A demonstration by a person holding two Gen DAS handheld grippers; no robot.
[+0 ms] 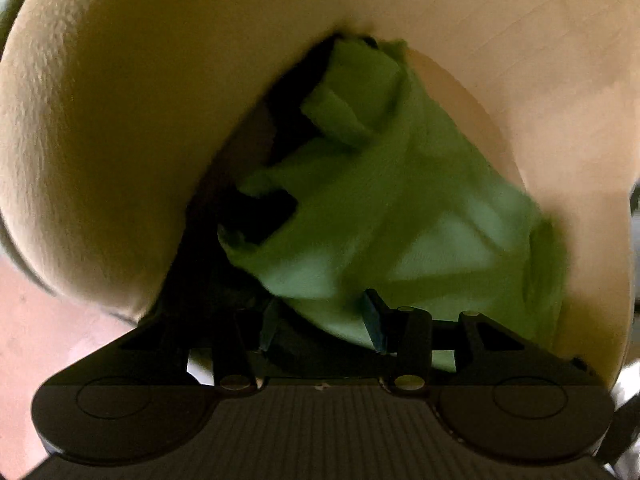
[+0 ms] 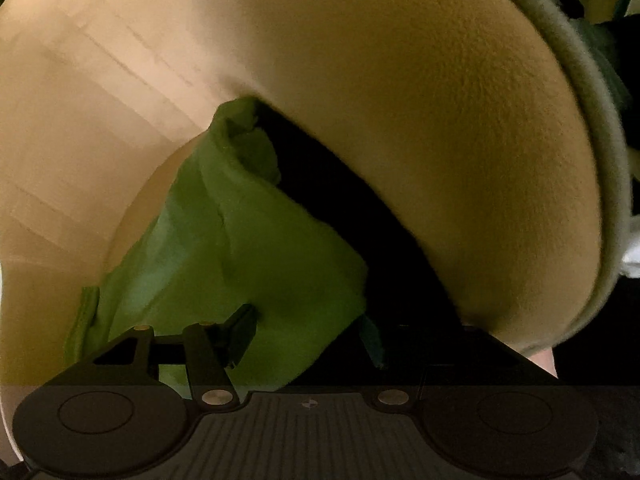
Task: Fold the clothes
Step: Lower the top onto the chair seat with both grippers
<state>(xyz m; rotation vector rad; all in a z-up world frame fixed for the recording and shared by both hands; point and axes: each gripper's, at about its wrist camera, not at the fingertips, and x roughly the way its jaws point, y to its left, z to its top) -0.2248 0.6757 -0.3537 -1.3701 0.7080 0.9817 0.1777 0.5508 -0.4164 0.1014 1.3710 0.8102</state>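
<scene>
Green garment (image 1: 400,208) between spread left gripper (image 1: 320,328) fingers; grey-edged cushion (image 2: 608,184) only beside spread right gripper (image 2: 312,336).

A pale, light-toned wooden tabletop (image 2: 80,92) with faint plank lines caught warm yellowish light, a patch of pinkish-red floor (image 1: 36,332) showed low on the left, and the far surroundings lay dark and blurred.

My count from the two wrist views:
One green garment (image 1: 404,216), one tan cloth (image 1: 112,128), and two grippers, left gripper (image 1: 320,330) and right gripper (image 2: 308,334).
</scene>
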